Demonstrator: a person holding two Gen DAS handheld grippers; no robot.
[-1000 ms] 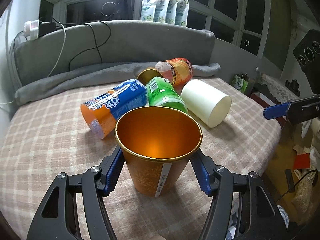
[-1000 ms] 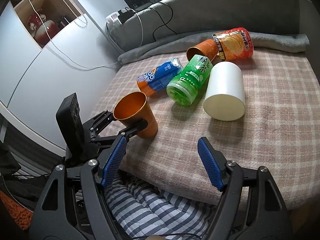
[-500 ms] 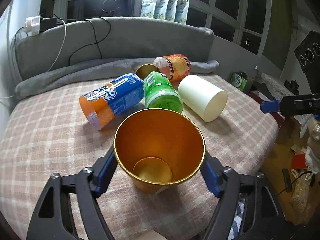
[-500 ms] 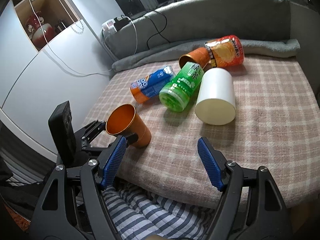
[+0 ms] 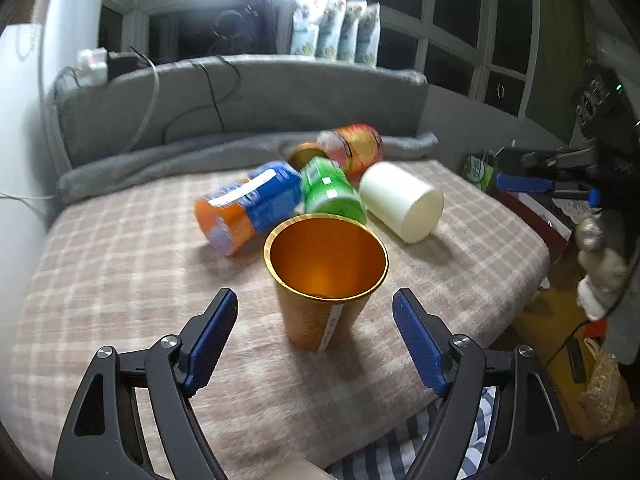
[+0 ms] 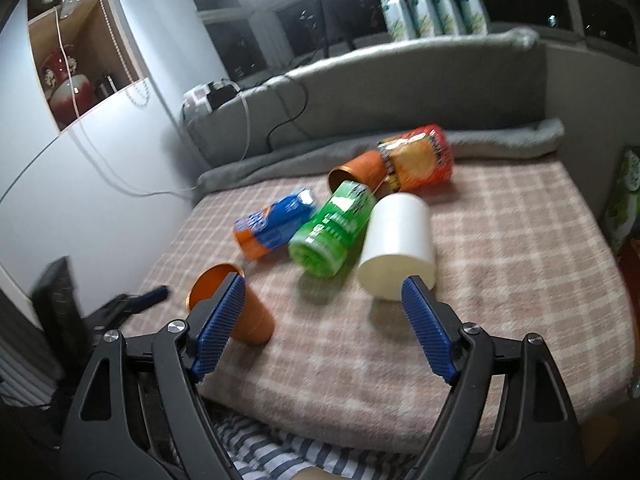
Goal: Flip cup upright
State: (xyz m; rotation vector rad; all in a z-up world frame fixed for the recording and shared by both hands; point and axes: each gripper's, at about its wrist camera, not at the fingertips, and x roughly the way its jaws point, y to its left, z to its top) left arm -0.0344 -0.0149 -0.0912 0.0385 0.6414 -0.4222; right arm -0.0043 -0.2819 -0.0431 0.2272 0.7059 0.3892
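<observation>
Now cup [image 5: 325, 280] upright between open left tool [image 5: 314, 338] fingers, untouched.

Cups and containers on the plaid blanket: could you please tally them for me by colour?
Orange: 3 - upright cup, lying cup, snack canister
Blue and orange: 1 - can
Green: 1 - canister
White: 1 - cup
Total: 6

No print is reading clearly here. Beyond the tongs, the labels on the blue can [image 6: 276, 222], green can [image 6: 334, 228] and red tub [image 6: 420, 158] are blurring past legibility.
</observation>
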